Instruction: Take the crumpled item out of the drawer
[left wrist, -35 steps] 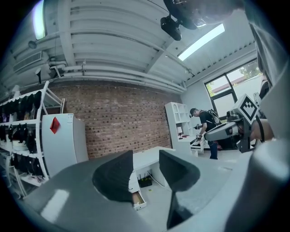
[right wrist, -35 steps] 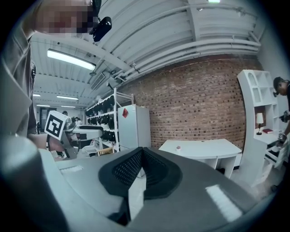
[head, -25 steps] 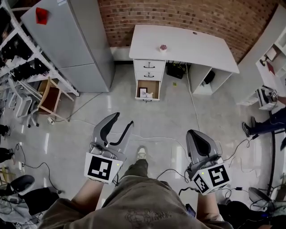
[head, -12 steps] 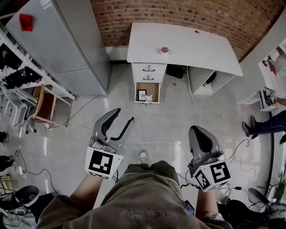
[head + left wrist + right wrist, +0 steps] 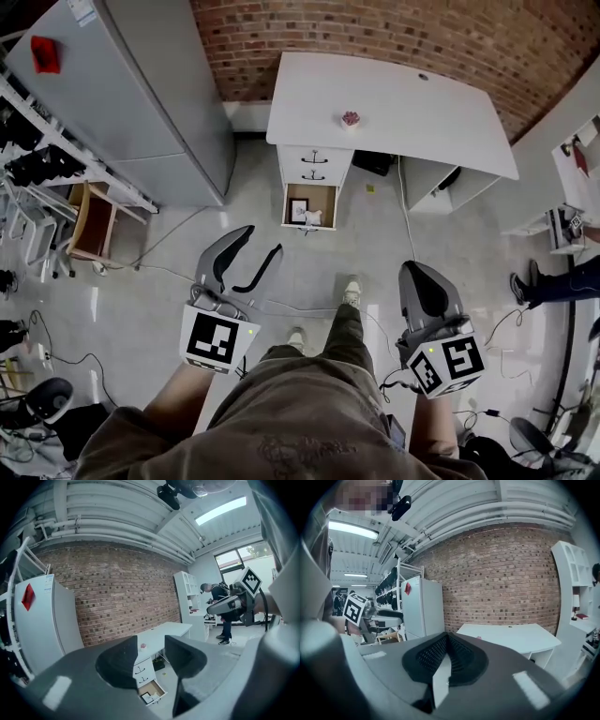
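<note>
A white desk (image 5: 403, 98) stands against the brick wall, with its lowest drawer (image 5: 310, 205) pulled open. Inside the drawer lie a white crumpled item (image 5: 314, 217) and a small dark-framed picture (image 5: 299, 208). My left gripper (image 5: 257, 254) is open and held well short of the drawer, over the floor. My right gripper (image 5: 421, 277) is shut with nothing in it, also far from the desk. In the left gripper view the open drawer (image 5: 152, 693) shows small between the jaws.
A grey cabinet (image 5: 131, 94) stands left of the desk, shelving (image 5: 37, 159) and a wooden crate (image 5: 89, 220) further left. Cables (image 5: 169, 272) trail across the floor. A small pink thing (image 5: 351, 119) sits on the desk. Another person (image 5: 562, 267) stands at the right edge.
The view has shifted towards the desk, and the person's leg has stepped forward. Both grippers hold the same pose, left open and right shut.
</note>
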{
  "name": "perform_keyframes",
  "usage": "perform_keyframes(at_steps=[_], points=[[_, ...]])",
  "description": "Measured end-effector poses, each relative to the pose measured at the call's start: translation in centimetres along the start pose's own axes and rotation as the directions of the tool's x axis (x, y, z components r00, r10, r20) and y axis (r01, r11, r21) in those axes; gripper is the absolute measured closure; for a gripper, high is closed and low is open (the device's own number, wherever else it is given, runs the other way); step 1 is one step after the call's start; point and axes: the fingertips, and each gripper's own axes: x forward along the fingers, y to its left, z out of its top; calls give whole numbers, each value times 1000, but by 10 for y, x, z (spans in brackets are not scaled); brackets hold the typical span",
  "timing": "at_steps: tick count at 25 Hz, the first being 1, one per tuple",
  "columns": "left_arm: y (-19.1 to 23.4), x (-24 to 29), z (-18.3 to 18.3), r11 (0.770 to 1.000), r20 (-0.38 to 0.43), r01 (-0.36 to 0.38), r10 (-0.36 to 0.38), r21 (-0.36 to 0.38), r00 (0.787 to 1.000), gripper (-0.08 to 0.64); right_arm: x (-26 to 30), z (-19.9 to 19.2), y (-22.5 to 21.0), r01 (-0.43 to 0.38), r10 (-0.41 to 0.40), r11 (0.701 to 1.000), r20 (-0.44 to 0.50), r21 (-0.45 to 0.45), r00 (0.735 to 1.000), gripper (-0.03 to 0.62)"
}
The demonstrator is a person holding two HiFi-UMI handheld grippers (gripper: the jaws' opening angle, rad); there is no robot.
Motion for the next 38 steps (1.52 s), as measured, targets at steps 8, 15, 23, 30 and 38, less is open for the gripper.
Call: perform_keyframes(at_steps=[8, 15, 23, 30, 38], points=[[7, 75, 11, 997, -48, -75, 75, 0, 996, 393, 65, 12, -70, -93, 93, 996, -15, 2, 996, 565], [14, 158, 29, 986, -83, -166, 162, -35, 983, 393, 127, 34, -138, -214, 213, 977, -37, -13, 976, 565], [16, 230, 42, 969, -120, -244, 236, -50, 964, 393, 179, 50, -198, -324, 322, 945, -56, -37, 945, 565], [17, 265, 46, 954, -143, -297, 287, -48, 947, 393, 201, 58, -228, -380, 377, 923, -63, -52, 924, 565], [16, 279, 52, 952, -146, -306, 300, -17, 943, 393, 215, 60, -242, -396, 393, 917, -62, -47, 917, 565]])
